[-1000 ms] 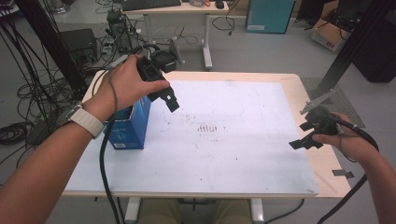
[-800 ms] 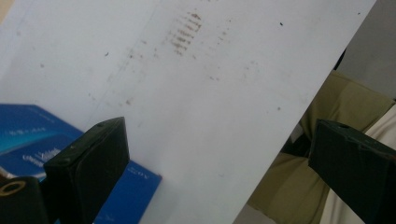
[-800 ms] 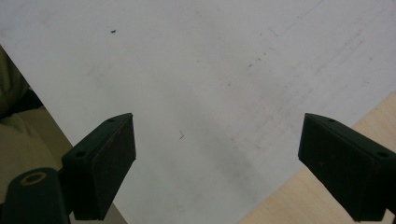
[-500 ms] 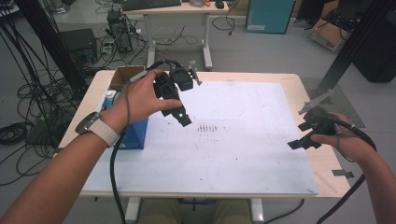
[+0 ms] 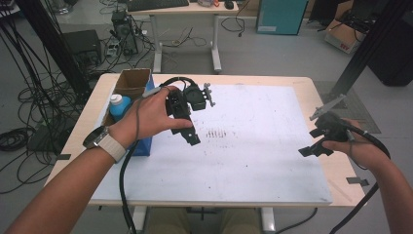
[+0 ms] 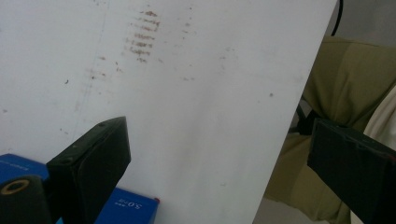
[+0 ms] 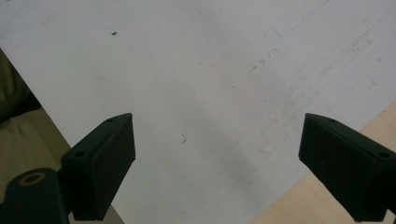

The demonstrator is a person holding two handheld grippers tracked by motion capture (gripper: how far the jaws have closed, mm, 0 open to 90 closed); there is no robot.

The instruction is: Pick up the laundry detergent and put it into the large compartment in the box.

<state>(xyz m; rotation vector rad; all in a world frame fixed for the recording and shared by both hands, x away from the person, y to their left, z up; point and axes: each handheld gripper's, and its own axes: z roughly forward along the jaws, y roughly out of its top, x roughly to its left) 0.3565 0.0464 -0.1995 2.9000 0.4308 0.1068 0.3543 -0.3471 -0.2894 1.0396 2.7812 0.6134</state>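
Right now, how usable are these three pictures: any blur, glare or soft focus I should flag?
High view: even light, no glare, the left gripper and right gripper a little soft but readable. Left gripper view: the mat and its brown marks are fairly sharp, the near jaws soft, the print on the blue box barely legible. Right gripper view: the mat is evenly lit, with a faint grey shadow band.

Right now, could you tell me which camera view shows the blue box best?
The high view: the blue box stands at the table's left edge, partly behind the left hand, with a white-capped bottle inside. The left gripper view catches just a blue corner behind its jaw.
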